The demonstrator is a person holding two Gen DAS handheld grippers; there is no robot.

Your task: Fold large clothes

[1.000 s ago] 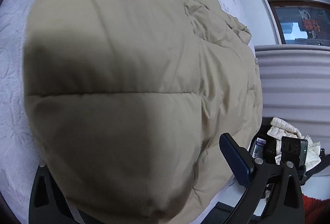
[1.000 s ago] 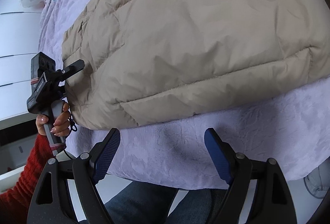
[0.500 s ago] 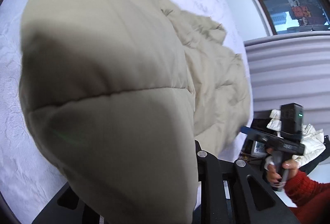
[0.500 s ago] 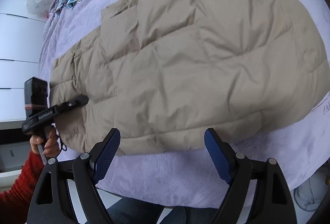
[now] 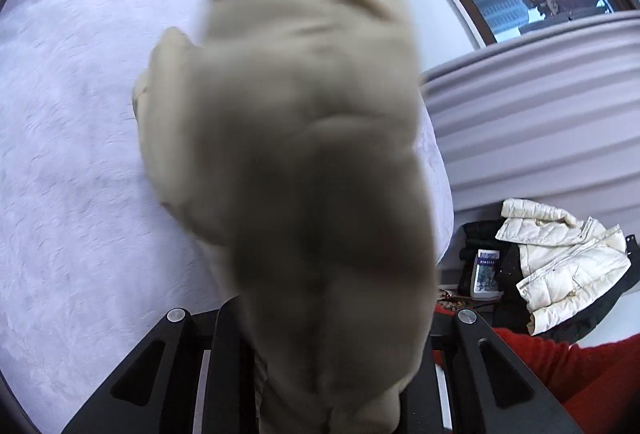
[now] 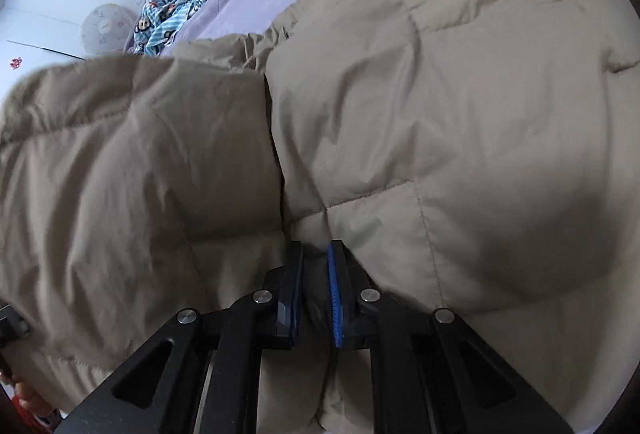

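Beige puffer jacket [image 6: 440, 114] lies on the bed [image 5: 80, 154] ahead of both claws — right gripper [image 6: 314, 294] has just closed onto its near hem, left gripper [image 5: 328, 374] clamps a lifted bunch. Raise both evenly — keeping the hem taut.

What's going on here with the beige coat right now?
A person is folding a beige puffer coat on a bed with a lilac cover. The right gripper has just closed on the coat's near edge, fabric pinched between its blue pads. The left gripper is shut on another part, which bulges up in front of its camera. A white jacket lies aside.
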